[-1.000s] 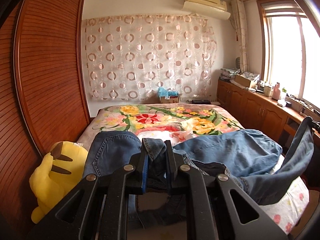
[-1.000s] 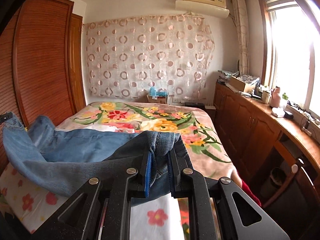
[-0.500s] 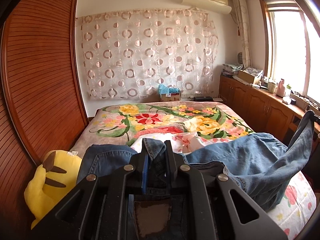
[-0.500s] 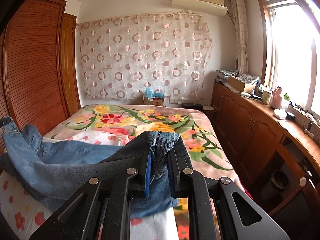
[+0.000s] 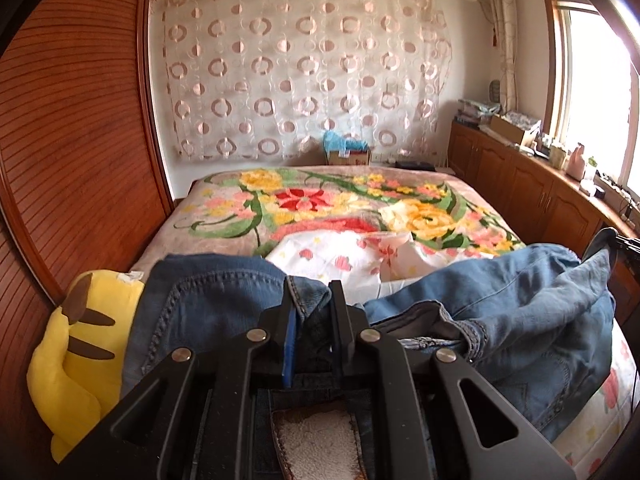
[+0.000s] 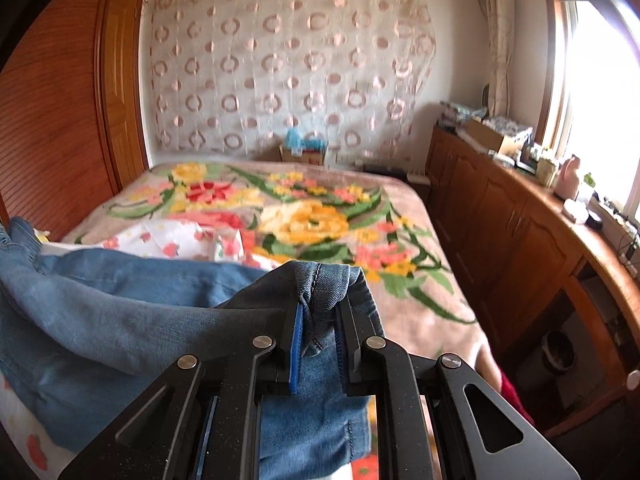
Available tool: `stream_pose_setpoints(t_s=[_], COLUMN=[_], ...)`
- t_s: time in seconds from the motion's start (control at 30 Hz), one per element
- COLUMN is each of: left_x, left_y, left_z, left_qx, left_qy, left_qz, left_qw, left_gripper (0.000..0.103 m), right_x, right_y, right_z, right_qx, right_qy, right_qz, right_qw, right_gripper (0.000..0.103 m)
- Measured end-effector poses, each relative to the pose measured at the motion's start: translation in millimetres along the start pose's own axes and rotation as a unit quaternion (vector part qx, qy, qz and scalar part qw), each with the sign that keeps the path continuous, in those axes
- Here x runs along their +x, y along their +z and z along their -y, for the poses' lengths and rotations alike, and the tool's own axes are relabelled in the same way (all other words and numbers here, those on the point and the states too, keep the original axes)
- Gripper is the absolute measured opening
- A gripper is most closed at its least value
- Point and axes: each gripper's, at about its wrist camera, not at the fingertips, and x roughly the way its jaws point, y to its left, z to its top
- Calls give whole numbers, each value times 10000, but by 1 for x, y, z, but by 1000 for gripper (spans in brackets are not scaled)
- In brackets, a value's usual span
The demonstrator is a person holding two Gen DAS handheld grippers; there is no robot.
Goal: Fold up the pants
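Observation:
Blue denim pants (image 5: pixel 500 320) hang between my two grippers over the near end of the bed. My left gripper (image 5: pixel 311 300) is shut on the waistband; a leather label (image 5: pixel 316 440) shows below the fingers. My right gripper (image 6: pixel 318 312) is shut on a leg hem of the pants (image 6: pixel 120 312), which stretch away to the left. The far end of the pants reaches the right gripper at the right edge of the left wrist view.
The bed has a floral blanket (image 5: pixel 340 204) and a white flowered sheet (image 5: pixel 340 256). A yellow plush toy (image 5: pixel 76 360) lies at the left by the wooden wardrobe (image 5: pixel 72 140). Wooden cabinets (image 6: pixel 500 220) with clutter run along the right under the window.
Both grippers have tilted down and moved lower with the pants. The pants now sag closer to the bed, and the waistband label has come into the left wrist view.

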Motion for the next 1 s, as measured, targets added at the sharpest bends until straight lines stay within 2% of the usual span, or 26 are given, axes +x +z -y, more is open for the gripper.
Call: stream_pose_setpoints(t_s=[0.13,0.27,0.4,0.43,0.5,0.53,0.7,0.73,0.9,1.0], left_x=[5,2,-5,-7,-10,-12,-25,-29,-37,-46], left_y=[-5,-5,-4,-4,-4,-4,-6,-7,-13,-20], left_z=[4,7,2,2,-1,-3,-1,2,12,20], left_qx=[49,91,118,151,177,155,165,200,209,229], left_qy=[-3,-11,5,26,16,-31,-198,-248,-457,-433], left_qz=[-62,-59,50,83,36,-3,0,-5,-87,-25], left_qw=[10000,9999,9999,9998,9998,9999,9997,9995,9987,9988], left_gripper=[16,25,53,53,54,58,78,79,79,79], right_x=[9,6,1,-1,-3,-5,-21,-25,-34,-38], right_y=[7,19,19,17,19,15,12,10,0,-7], right_z=[-3,3,6,7,8,8,3,-1,-31,-65], right_qx=[-26,9,70,95,124,141,129,121,-68,-304], right_qy=[15,56,87,99,77,53,-251,-230,323,858], right_qz=[-191,-242,-204,-193,-149,-118,100,142,73,-17], right_qw=[9998,9997,9997,9997,9998,9998,9996,9996,9994,9958], right_gripper=[14,14,14,15,21,22,41,42,45,45])
